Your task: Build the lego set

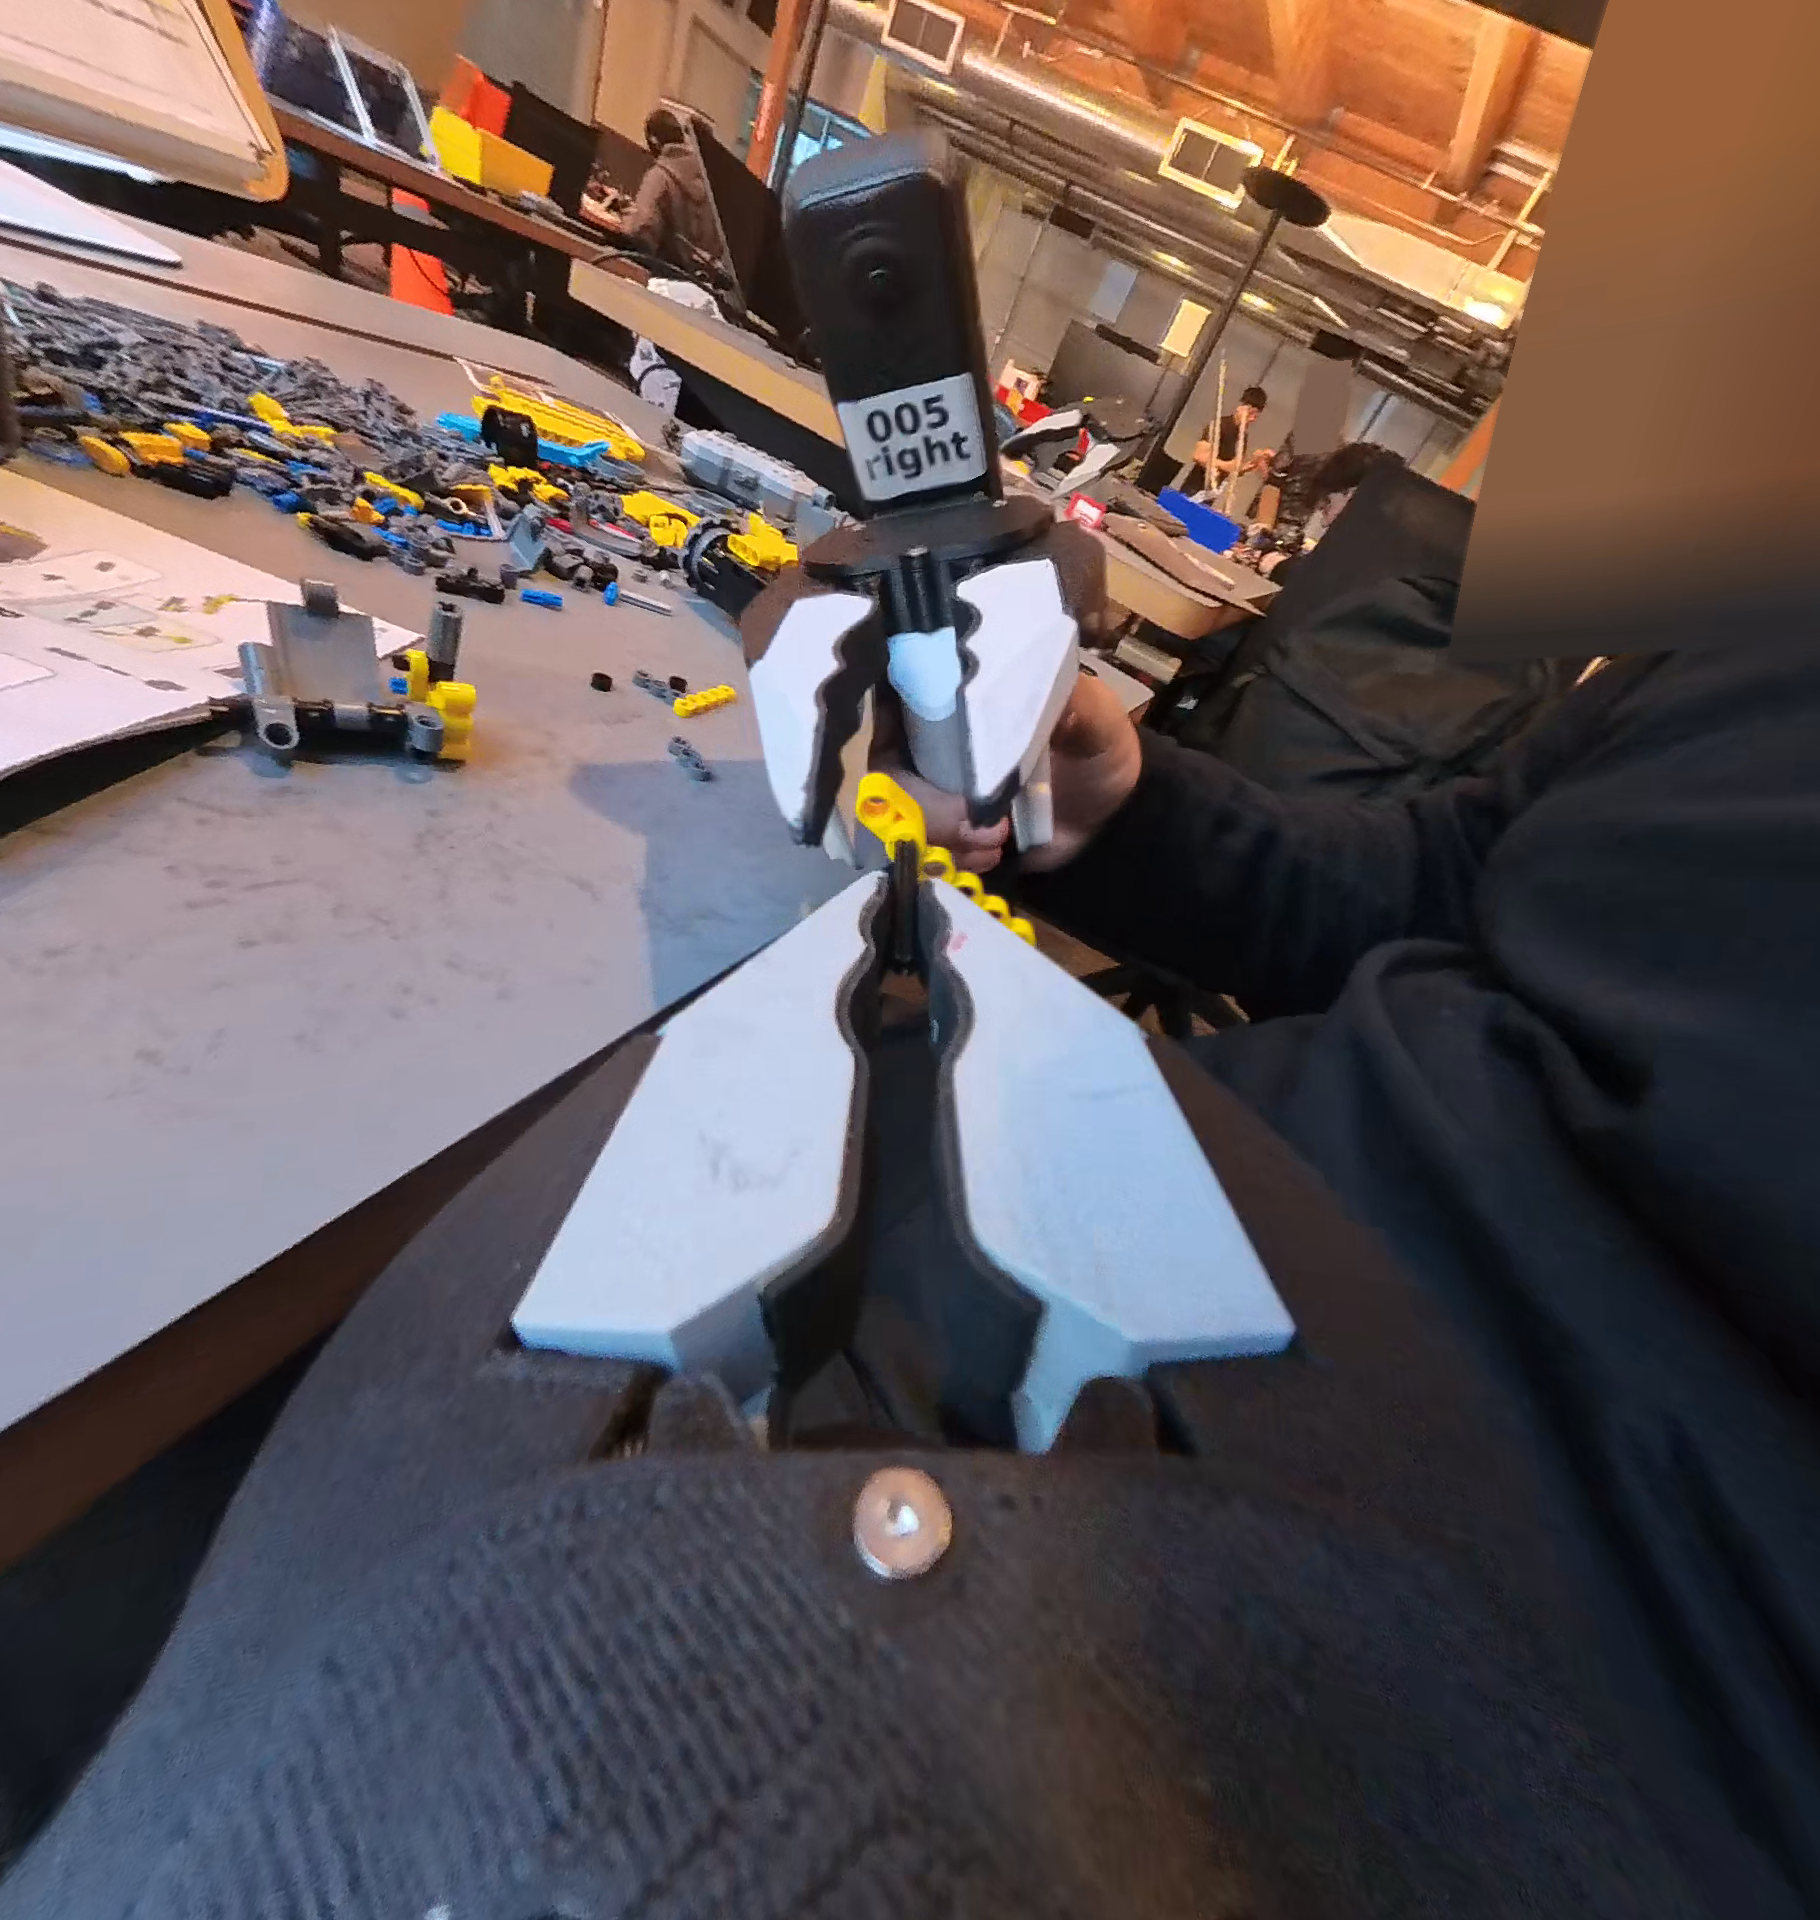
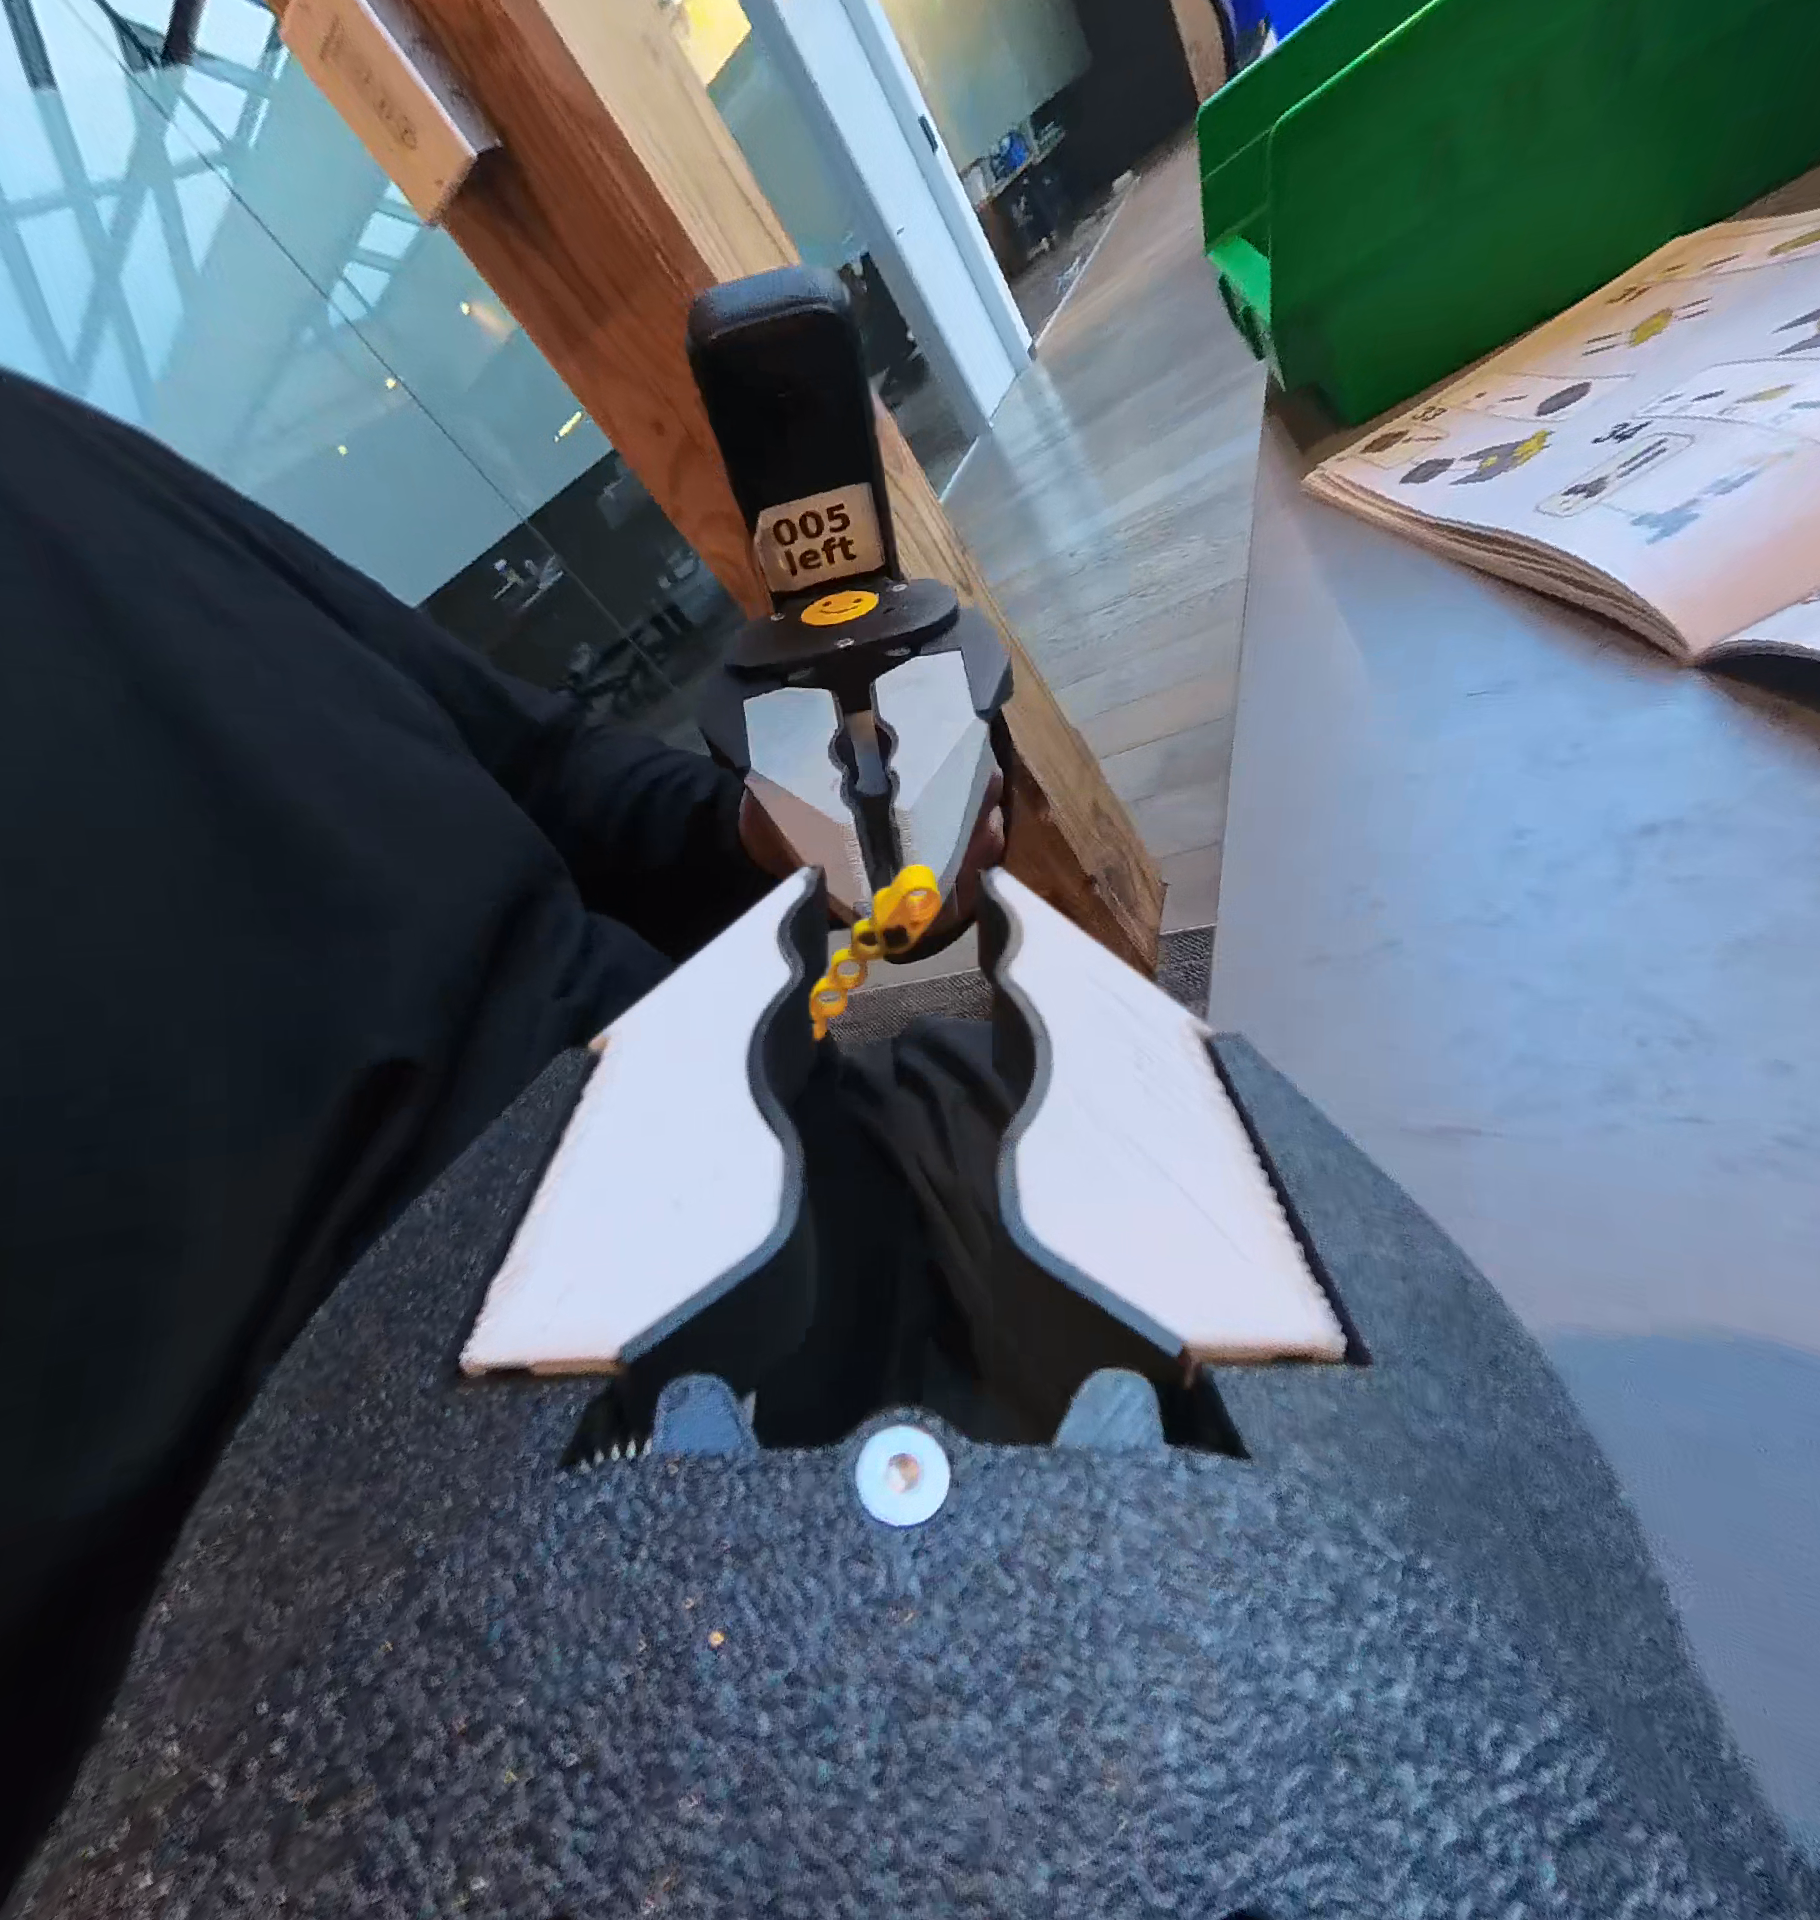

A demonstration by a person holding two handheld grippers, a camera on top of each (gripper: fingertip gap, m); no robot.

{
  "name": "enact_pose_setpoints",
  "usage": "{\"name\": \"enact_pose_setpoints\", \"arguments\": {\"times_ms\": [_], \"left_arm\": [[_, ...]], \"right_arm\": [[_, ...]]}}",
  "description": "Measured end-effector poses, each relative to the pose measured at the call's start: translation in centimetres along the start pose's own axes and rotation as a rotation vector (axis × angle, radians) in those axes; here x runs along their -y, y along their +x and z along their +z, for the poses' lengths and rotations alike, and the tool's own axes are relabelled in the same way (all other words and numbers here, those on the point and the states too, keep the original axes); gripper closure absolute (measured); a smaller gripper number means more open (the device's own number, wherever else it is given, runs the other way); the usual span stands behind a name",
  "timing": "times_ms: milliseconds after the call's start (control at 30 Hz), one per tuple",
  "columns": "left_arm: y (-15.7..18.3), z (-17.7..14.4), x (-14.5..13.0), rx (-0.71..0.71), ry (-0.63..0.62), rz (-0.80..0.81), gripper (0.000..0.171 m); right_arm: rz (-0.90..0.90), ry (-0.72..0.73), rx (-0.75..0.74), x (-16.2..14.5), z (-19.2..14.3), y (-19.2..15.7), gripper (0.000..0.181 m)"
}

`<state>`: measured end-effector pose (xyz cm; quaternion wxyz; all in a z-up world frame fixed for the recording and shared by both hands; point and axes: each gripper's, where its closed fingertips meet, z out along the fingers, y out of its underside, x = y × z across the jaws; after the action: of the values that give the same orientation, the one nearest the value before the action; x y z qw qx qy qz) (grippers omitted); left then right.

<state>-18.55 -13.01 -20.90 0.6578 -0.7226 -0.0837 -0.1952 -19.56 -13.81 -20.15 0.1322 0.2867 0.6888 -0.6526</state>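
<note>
We see left tongs (image 1: 904,894) clamped on yellow beam (image 1: 890,816) off bench (image 1: 262,987) near edge (black pin (image 1: 902,904) through it); right tongs (image 2: 901,894) apart, beam between tips.

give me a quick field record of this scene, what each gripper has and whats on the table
left gripper: shut on a yellow holed beam carrying a black pin, held off the table edge
right gripper: open, facing the beam, not touching it
table: grey, with a loose pile of building parts, a small grey and yellow assembly, an open instruction booklet
green bin: behind the booklet
</note>
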Motion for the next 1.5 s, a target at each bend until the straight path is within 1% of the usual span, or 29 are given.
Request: {"name": "enact_pose_setpoints", "arguments": {"times_ms": [33, 67, 300, 567, 767, 933, 1100, 1367, 1500], "left_arm": [[0.0, 0.1, 0.0, -0.008, 0.001, -0.008, 0.169], [0.0, 0.1, 0.1, -0.011, 0.005, -0.013, 0.169], [-0.3, 0.7, 0.3, -0.053, 0.009, -0.079, 0.169], [-0.3, 0.9, 0.5, -0.109, 0.023, -0.166, 0.169], [-0.6, 0.6, 0.5, -0.095, 0.03, -0.18, 0.169], [-0.8, 0.5, 0.6, -0.094, 0.038, -0.2, 0.169], [-1.0, 0.4, 0.6, -0.088, 0.041, -0.214, 0.169], [-1.5, 0.1, 0.7, -0.066, 0.053, -0.227, 0.169], [-1.8, 0.0, 0.7, -0.059, 0.06, -0.238, 0.169]], "right_arm": [[-0.006, -0.006, -0.008, -0.1, 0.0, 0.1, 0.159], [-0.015, -0.004, -0.017, -0.1, 0.0, 0.1, 0.169], [-0.058, 0.03, -0.083, 0.1, -0.7, 0.5, 0.169], [-0.035, 0.067, -0.085, 0.5, -1.3, 0.6, 0.169], [0.01, 0.12, -0.055, 1.3, -1.8, 0.6, 0.169], [0.012, 0.123, -0.06, 1.3, -1.8, 0.7, 0.169], [0.014, 0.136, -0.06, 1.4, -2.0, 0.7, 0.162], [0.022, 0.172, -0.035, 1.8, -2.4, 0.4, 0.159], [-0.016, 0.179, -0.015, 1.9, -2.6, -0.3, 0.153]]}}
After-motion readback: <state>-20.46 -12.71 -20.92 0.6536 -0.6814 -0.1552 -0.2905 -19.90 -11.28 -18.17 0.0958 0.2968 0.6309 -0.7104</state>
